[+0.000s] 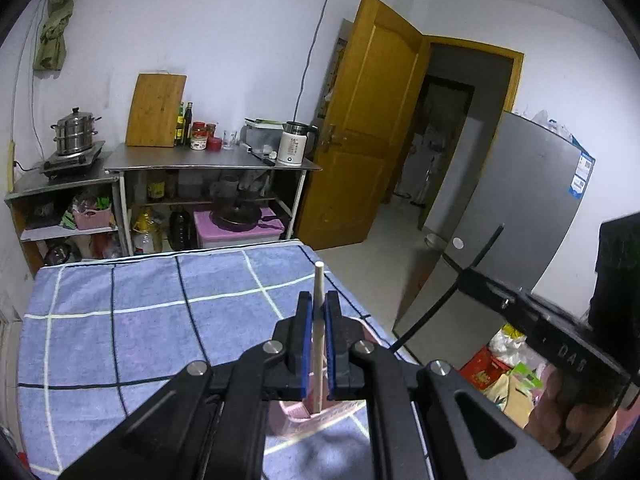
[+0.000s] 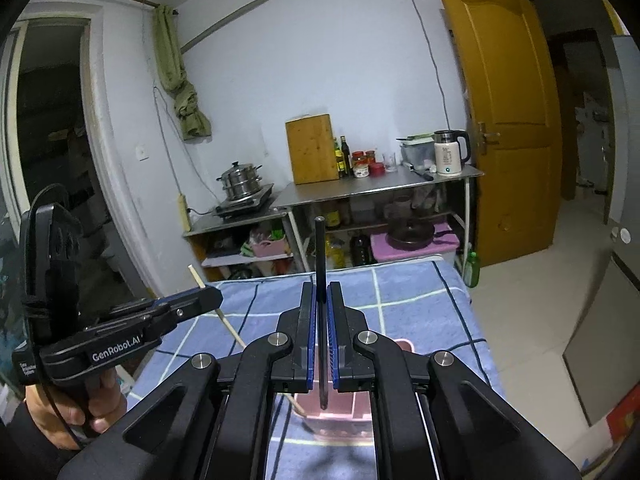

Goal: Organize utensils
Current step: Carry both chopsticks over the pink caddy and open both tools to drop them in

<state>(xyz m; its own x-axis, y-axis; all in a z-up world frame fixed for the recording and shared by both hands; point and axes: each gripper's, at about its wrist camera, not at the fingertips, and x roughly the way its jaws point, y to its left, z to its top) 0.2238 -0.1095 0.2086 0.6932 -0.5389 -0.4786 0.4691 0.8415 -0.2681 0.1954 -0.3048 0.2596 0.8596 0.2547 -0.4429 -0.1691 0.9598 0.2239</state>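
Nearest in the left wrist view: left gripper (image 1: 319, 316), blue pads pressed tight on a pale wooden chopstick (image 1: 318, 328). Stick upright between the pads, upper end poking well above the fingertips, lower end dipping toward the pink basket (image 1: 298, 410) directly beneath the claw. Basket resting on a blue checked cloth (image 1: 140, 320) spread over the table. Off to the right in the same view: right gripper (image 1: 472, 272) seen side-on, held by a hand (image 1: 568, 412), with a black chopstick (image 1: 452, 288) slanting through its tip.

Nearest in the right wrist view: right gripper (image 2: 321, 300), pads clamped hard on the black chopstick (image 2: 320, 264). Stick standing nearly vertical, top rising above the fingertips, bottom end hanging just over the pink basket (image 2: 344, 410). To the left, the left gripper (image 2: 208, 292) in profile, gripped by a hand (image 2: 92, 404), the wooden chopstick (image 2: 224, 316) crossing its tip at a slant and running down toward the basket's near-left corner; whether touching the rim, cannot tell.

Beyond the table edge: steel counter (image 2: 380, 188) against the wall, carrying a wooden cutting board (image 2: 314, 154), sauce bottles, jars and a white electric kettle (image 2: 450, 154). Left of it, a steamer pot (image 2: 240, 180) on a hob. Farthest right, an open yellow door (image 2: 508, 120).
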